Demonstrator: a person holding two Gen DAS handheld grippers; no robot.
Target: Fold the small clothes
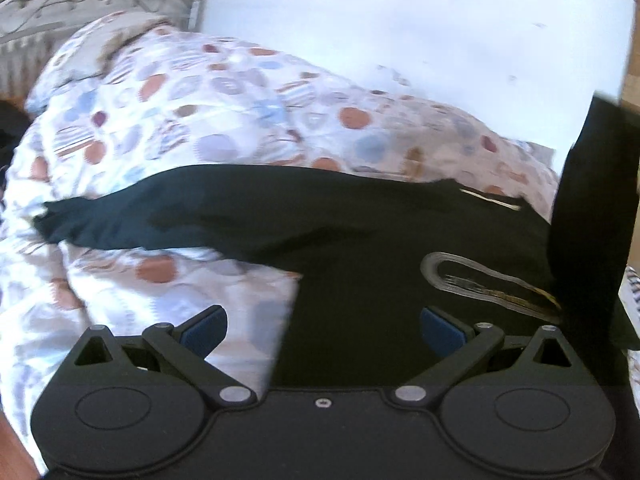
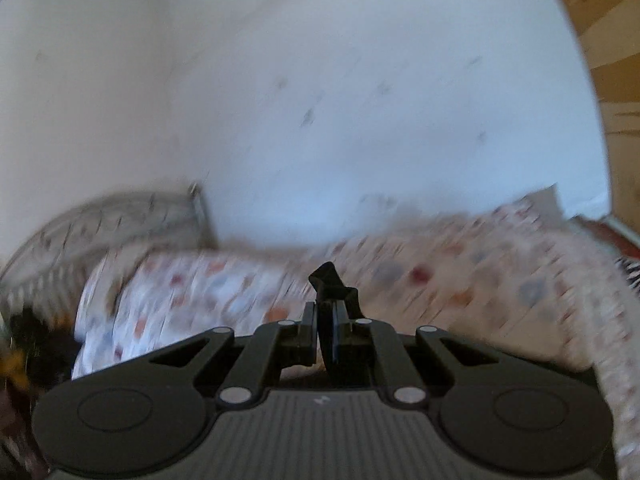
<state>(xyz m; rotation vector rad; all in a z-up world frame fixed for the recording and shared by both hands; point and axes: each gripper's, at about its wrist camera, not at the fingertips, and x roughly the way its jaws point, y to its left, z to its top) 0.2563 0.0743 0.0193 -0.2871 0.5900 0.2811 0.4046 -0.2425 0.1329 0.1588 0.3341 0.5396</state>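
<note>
One black garment (image 1: 340, 220) lay on one patterned duvet (image 1: 180, 112) under the wide-apart left gripper (image 1: 324, 326); only the right view showed the right gripper (image 2: 329, 316) clamped on black cloth (blurred).

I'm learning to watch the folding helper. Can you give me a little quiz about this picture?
1. True or false: the left gripper is open.
2. What does the right gripper pinch? A) black cloth B) a pillow C) nothing
3. What does the black shirt lie on?

Key: 1 true. 2 A: a bit of black cloth pokes out between its shut fingers. 3 The spotted duvet.
</note>
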